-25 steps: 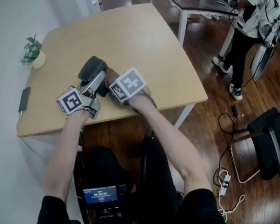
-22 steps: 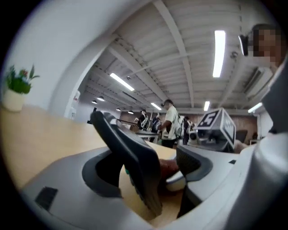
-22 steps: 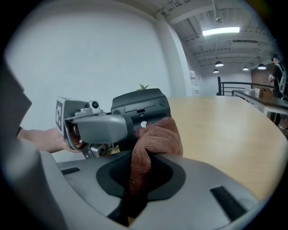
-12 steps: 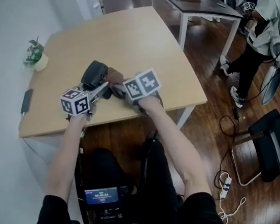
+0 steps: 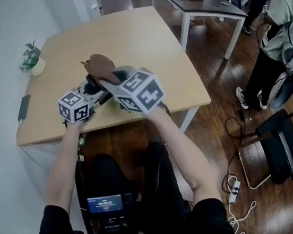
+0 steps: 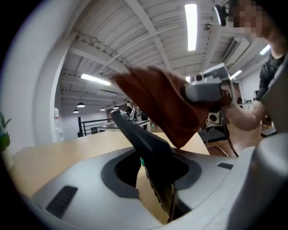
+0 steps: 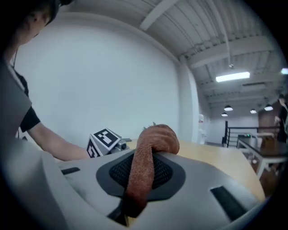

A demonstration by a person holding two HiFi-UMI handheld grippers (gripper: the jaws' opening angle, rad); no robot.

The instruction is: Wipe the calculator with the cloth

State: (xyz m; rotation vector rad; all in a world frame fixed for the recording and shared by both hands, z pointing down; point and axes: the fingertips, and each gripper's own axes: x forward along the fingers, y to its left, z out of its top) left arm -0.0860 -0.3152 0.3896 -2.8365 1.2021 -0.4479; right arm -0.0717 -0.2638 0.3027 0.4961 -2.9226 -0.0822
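The black calculator [image 5: 90, 85] is tipped up on its edge near the front of the light wooden table [image 5: 146, 39]. In the left gripper view the calculator [image 6: 146, 143] stands slanted between my left gripper's [image 6: 150, 173] jaws, which are closing; table colour still shows between it and one pad. My left gripper [image 5: 97, 92] reaches in from the near side. My right gripper [image 5: 108, 79] is raised above it and shut on the brown cloth [image 5: 100, 67]. The cloth [image 7: 144, 175] runs down between the right jaws and hangs over the calculator as a brown flap [image 6: 162, 103].
A small potted plant [image 5: 30, 57] and a dark phone [image 5: 23, 107] sit at the table's left edge. A person [image 5: 285, 36] stands at the right beside a black chair [image 5: 283, 153]. A dark table [image 5: 199, 3] stands behind. Cables lie on the floor [image 5: 236, 206].
My right gripper has risen from the table with the cloth, which now hangs above the calculator. My left gripper has rolled, and the calculator is tipped onto its edge between its jaws.
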